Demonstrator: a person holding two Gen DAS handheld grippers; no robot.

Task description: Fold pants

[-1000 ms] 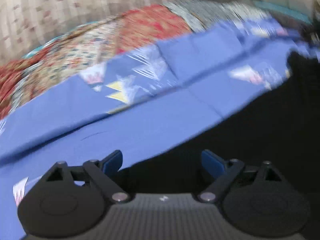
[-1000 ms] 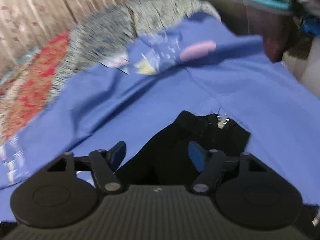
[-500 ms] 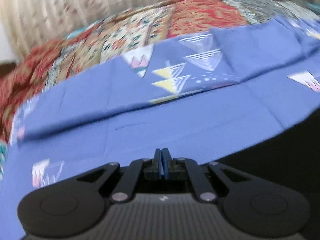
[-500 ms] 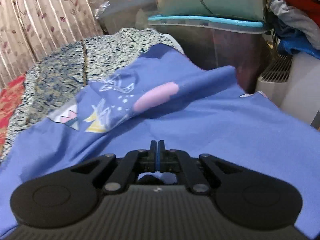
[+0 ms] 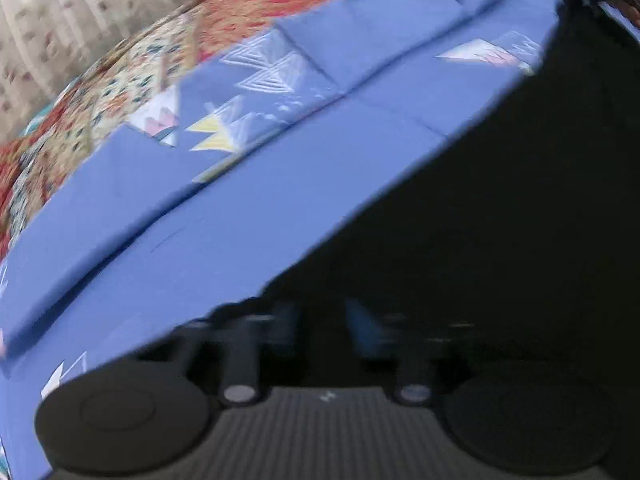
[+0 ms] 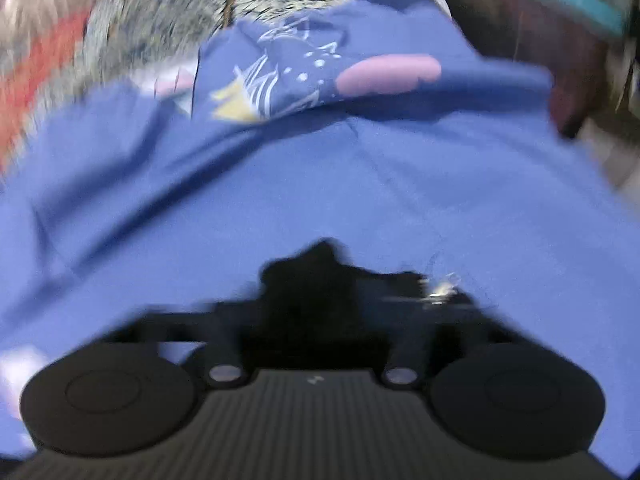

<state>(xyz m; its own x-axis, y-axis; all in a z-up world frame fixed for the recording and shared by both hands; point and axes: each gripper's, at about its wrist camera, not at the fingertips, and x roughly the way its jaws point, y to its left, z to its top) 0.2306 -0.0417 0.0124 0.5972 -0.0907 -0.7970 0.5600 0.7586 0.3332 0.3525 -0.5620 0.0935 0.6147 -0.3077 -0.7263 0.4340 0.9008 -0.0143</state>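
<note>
The black pants point(image 5: 500, 220) lie on a blue bedsheet point(image 5: 240, 220), filling the right side of the left wrist view. My left gripper point(image 5: 324, 320) is open, its fingers apart just above the pants' edge, blurred by motion. In the right wrist view the end of the pants point(image 6: 332, 280), with a small shiny tag beside it, lies between the fingers of my right gripper point(image 6: 320, 320), which is open. Nothing is held by either gripper.
A red and cream patterned quilt point(image 5: 180, 48) lies beyond the sheet, with curtains behind. A folded-over sheet corner with pink and yellow print point(image 6: 320, 76) lies ahead of the right gripper. A dark storage box with a teal lid point(image 6: 560, 12) stands at the far right.
Both grippers were shut half a second ago and are now open. Both views have dropped back toward the pants, which again show under the fingers.
</note>
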